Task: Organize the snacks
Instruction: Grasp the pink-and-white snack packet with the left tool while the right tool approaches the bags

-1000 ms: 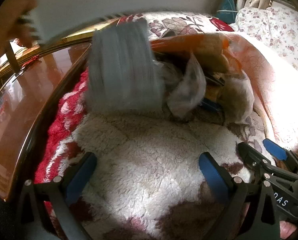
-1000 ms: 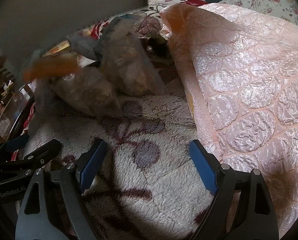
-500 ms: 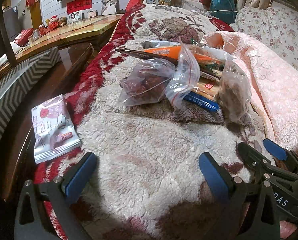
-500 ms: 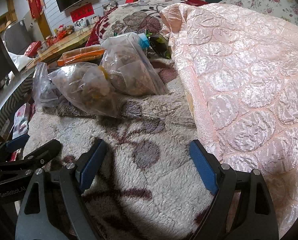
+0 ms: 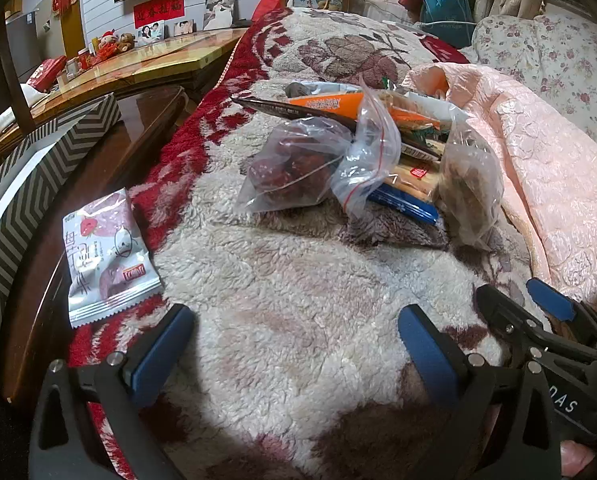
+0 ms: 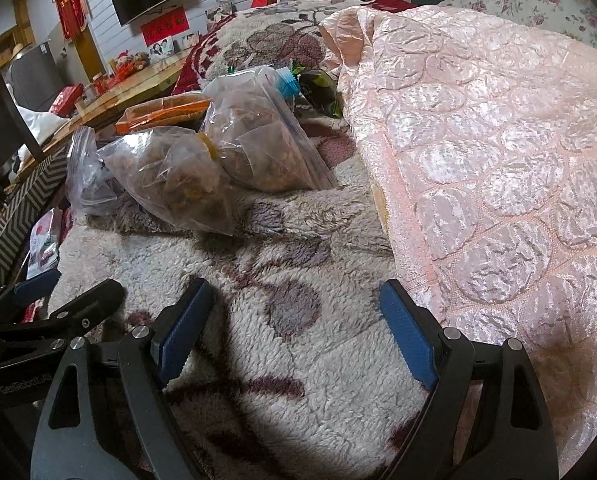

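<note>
On fleece blanket [image 5: 298, 288] | snack bags [image 5: 350, 160] heaped | both hand-held grippers [image 5: 294, 344] [image 6: 294, 320] spread, empty | pink quilt [image 6: 478, 160] beside

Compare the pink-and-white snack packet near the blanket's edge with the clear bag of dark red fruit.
The pink-and-white snack packet is opaque, printed and lies flat; the clear bag of dark red fruit is see-through, unprinted and bulges. The packet lies alone at the fleece blanket's red border; the bag rests against the snack pile. Both lie on the blanket, untouched by either hand-held gripper.
</note>
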Tool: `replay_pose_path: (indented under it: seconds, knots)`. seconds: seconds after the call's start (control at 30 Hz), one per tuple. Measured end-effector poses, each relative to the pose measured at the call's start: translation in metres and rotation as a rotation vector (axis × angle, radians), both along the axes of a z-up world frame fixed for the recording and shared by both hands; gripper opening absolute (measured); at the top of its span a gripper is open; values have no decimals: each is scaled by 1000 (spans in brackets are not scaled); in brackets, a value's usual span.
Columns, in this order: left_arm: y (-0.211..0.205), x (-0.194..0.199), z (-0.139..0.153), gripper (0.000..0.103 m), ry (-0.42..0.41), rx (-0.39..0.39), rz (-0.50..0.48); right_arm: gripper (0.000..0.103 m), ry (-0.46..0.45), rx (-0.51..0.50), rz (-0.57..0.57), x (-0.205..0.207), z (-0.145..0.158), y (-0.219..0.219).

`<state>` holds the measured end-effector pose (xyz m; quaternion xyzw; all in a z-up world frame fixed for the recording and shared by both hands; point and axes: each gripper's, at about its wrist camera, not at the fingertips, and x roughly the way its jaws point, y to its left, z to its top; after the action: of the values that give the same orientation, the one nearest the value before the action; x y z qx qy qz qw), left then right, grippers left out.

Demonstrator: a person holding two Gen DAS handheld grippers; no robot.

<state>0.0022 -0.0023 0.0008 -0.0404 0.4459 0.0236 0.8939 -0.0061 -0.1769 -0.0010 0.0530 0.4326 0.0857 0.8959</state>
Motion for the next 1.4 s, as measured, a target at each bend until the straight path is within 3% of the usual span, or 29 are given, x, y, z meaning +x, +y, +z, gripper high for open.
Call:
replay_pose_path:
  seconds: [0.27, 0.4, 0.6, 0.77, 0.93, 1.13, 1.27, 1.4]
  knots:
    - [0, 3, 4, 103, 42, 16, -25, 87, 2, -1, 0, 1, 0, 2]
    - [7, -5, 25, 103, 20, 45, 3, 87, 29, -22, 7, 2, 4, 3]
    - [39, -4, 54, 103, -3, 55, 110, 87, 54, -24, 51, 4, 18, 8]
    - [70, 12, 45, 103, 65, 39, 218, 87, 4, -29, 135, -1, 31, 22]
    - [95, 22, 34, 101, 122, 12, 316, 87, 29, 12, 197, 0, 35, 33]
    - [104, 40, 20, 91, 187, 23, 347, 87, 60, 41, 227, 3, 33, 37]
    - [103, 47, 19, 81, 186, 74, 350, 87, 58, 39, 244, 6, 35, 40]
    - [98, 51, 21, 59, 182, 140, 331, 87, 67, 50, 255, 9, 35, 41]
